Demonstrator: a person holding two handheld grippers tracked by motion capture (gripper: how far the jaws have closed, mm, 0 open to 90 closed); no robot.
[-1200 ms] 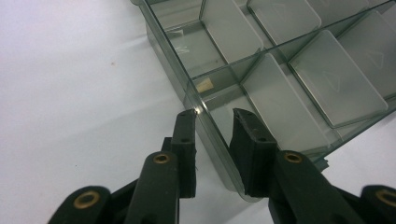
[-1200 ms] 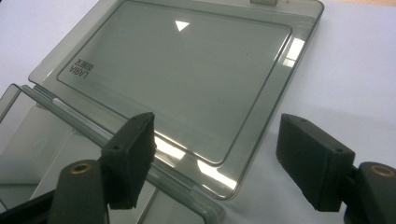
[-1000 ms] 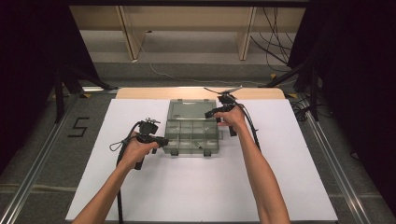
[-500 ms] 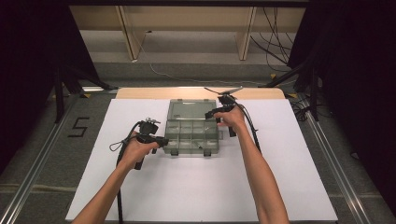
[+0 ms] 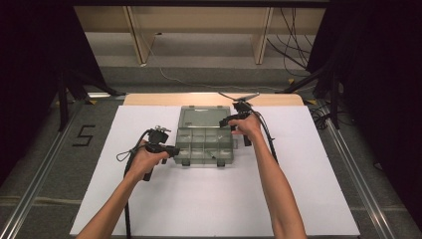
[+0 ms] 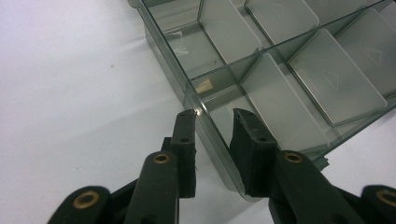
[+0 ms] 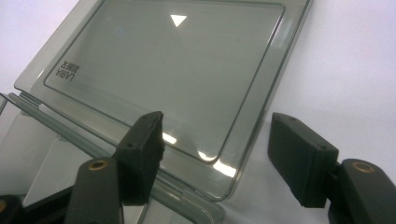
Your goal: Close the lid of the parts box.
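Observation:
A clear grey compartment box [image 5: 204, 147] lies at the table's middle, its lid [image 5: 204, 117] open and flat behind it. My left gripper [image 5: 175, 150] is at the box's front left corner [image 6: 196, 100]. Its jaws stand a small gap apart on either side of the box wall, and the outer jaw touches the rim. My right gripper [image 5: 230, 119] hovers at the lid's right side near the hinge. It is open wide over the lid's corner [image 7: 219, 163], with nothing gripped. The compartments [image 6: 327, 70] look empty.
The white table sheet [image 5: 214, 199] spreads around the box, with bare room in front and to both sides. A wooden strip [image 5: 149, 98] runs along the far edge. Cables [image 5: 127, 159] trail from both grippers. Black stands and rails flank the table.

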